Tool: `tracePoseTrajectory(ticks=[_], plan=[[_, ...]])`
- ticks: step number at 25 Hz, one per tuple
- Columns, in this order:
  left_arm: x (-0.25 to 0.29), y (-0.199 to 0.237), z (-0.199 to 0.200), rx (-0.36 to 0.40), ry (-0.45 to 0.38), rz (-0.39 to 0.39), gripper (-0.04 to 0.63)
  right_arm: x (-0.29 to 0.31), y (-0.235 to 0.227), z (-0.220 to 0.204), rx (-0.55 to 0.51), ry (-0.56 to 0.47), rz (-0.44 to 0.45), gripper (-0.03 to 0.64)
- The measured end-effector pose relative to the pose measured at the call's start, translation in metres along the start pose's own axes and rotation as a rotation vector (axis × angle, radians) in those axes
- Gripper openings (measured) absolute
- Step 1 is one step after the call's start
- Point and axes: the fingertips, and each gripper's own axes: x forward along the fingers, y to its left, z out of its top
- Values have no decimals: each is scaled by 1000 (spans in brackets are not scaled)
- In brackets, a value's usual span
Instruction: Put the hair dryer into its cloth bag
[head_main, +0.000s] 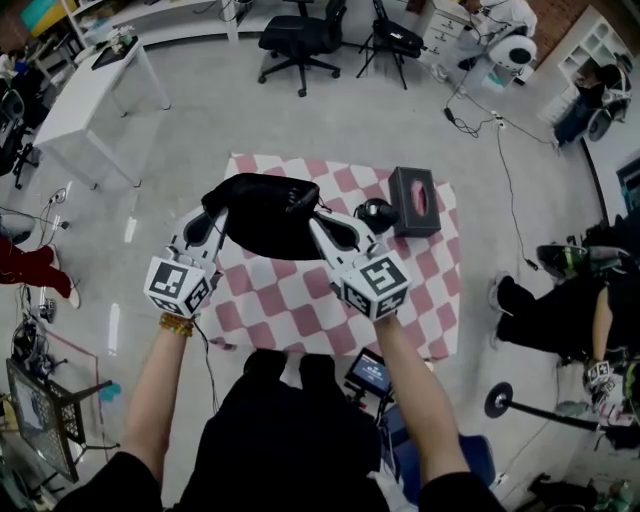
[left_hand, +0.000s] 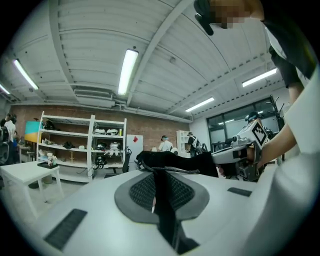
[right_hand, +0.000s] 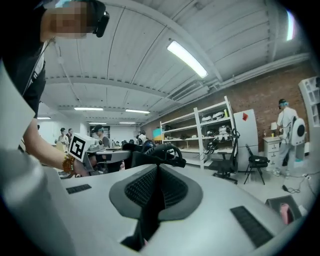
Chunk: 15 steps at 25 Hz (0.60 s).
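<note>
Close to the person, both arms reach out over the table (head_main: 290, 300) with the pink and white squares. The left tongs (head_main: 213, 222) are squeezed shut on one edge of the black cloth bag (head_main: 265, 215). A thin strip of black cloth sits pinched tight between the two jaws. The right tongs (head_main: 322, 232) are shut too, pinching the other edge of the bag the same way. So the bag hangs between the two tongs, held up above the table, not lying on it.

The bag looks puffy and a bit full, but I cannot see inside it. I cannot tell if the hair dryer is in there.

A little farther back, on the table, there is a small round black thing (head_main: 377, 212) just beside a dark box (head_main: 413, 200) with a pink top. It may be the hair dryer, or a part of it, but it is too small to be sure.

My guess is this. If that round thing is the dryer, the main job is not done yet, and only the bag has been picked up. If the dryer is inside already, then closing the bag and putting it down are all that is left.
</note>
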Motion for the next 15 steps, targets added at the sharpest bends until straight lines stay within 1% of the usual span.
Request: tracePoseTrajectory(ticks=[2, 4, 6, 10, 13, 15], plan=[[4, -5, 8, 18, -9, -4, 28, -4, -4, 10, -33, -8, -44, 25], [10, -8, 11, 32, -9, -18, 28, -6, -13, 14, -59, 4, -82, 25], [15, -11, 14, 38, -15, -32, 28, -10, -20, 15, -59, 9, -110, 25], [20, -17, 12, 24, -8, -45, 28, -15, -32, 5, -55, 34, -161, 25], [23, -21, 9, 55, 14, -54, 28, -17, -33, 1, -126, 68, -200, 25], [23, -22, 6, 60, 19, -59, 28, -17, -35, -2, -176, 82, -242, 25]])
